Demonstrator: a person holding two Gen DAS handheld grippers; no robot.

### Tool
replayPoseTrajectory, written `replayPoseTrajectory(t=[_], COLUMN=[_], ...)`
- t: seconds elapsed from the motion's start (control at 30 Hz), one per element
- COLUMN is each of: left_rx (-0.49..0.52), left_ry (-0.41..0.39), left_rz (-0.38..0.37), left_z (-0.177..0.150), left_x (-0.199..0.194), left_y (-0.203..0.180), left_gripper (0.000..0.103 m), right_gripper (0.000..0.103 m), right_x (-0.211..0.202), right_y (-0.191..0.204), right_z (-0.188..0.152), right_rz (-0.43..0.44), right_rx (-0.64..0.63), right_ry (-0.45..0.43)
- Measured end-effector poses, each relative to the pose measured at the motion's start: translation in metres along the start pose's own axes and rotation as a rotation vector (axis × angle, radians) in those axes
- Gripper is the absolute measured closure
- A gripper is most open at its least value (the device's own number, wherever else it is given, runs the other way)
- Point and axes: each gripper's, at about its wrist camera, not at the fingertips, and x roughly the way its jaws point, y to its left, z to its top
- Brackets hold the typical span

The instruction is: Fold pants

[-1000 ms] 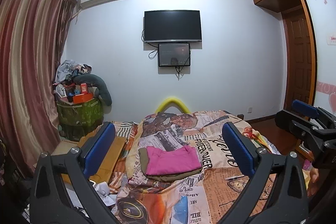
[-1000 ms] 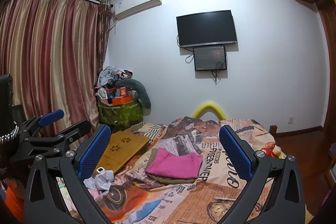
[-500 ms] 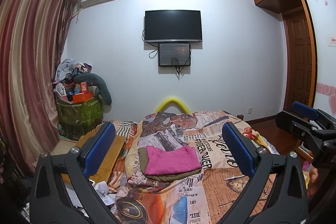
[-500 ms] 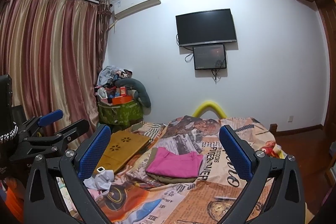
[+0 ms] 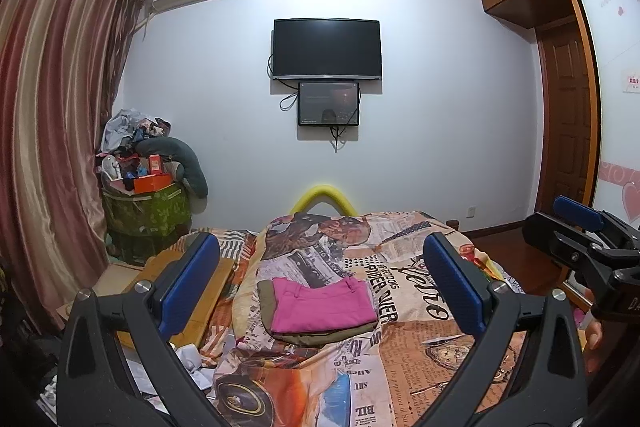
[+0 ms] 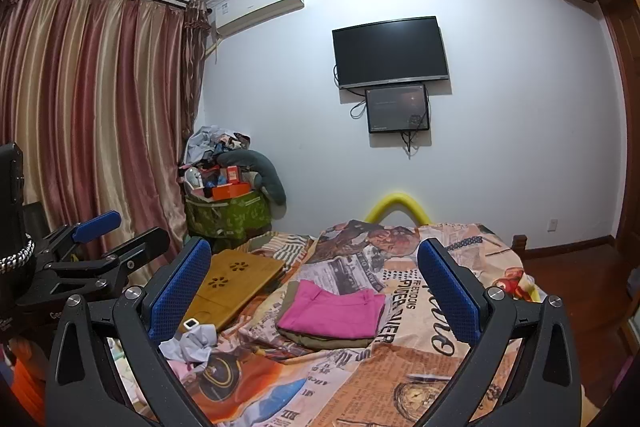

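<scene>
Folded pink pants [image 5: 322, 305] [image 6: 334, 311] lie on top of a folded olive garment [image 5: 326, 333] [image 6: 320, 341] in the middle of the bed. My left gripper [image 5: 320, 281] is open and empty, held well back from and above the stack. The right gripper [image 6: 314, 281] is open too, with nothing between its blue pads, also well short of the pants. Each gripper shows at the edge of the other's view: the right gripper [image 5: 580, 235] at the right, the left gripper [image 6: 104, 243] at the left.
The bed carries a newspaper-print cover [image 5: 400, 267]. A wooden lap tray [image 6: 236, 283] and crumpled paper [image 6: 192, 341] lie on its left side. A green bin piled with clutter [image 5: 146, 211] stands by the curtain [image 5: 48, 147]. A wardrobe [image 5: 600, 107] is at right.
Both views have barely shifted; the grippers stay open and the stacked clothes have not moved.
</scene>
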Motion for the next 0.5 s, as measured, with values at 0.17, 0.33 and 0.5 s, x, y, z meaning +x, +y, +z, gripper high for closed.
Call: replayPoseTrajectory(t=[0.17, 0.33, 0.5], left_rx=[-0.006, -0.012, -0.016], left_ry=[0.003, 0.006, 0.017], left_rz=[-0.004, -0.017, -0.027], left_z=[0.0005, 0.0013, 0.001], left_x=[0.0007, -0.0006, 0.001], left_y=[-0.0004, -0.0002, -0.0014], left_gripper=[0.0, 0.0, 0.0], right_gripper=[0.0, 0.0, 0.0], right_x=[-0.0002, 0.0004, 0.0003], right_y=[-0.0001, 0.0002, 0.0006], right_z=[0.0014, 0.002, 0.0027], right_rz=[0.0, 0.0, 0.001], right_rx=[-0.004, -0.004, 0.002], right_ry=[0.002, 0.003, 0.002])
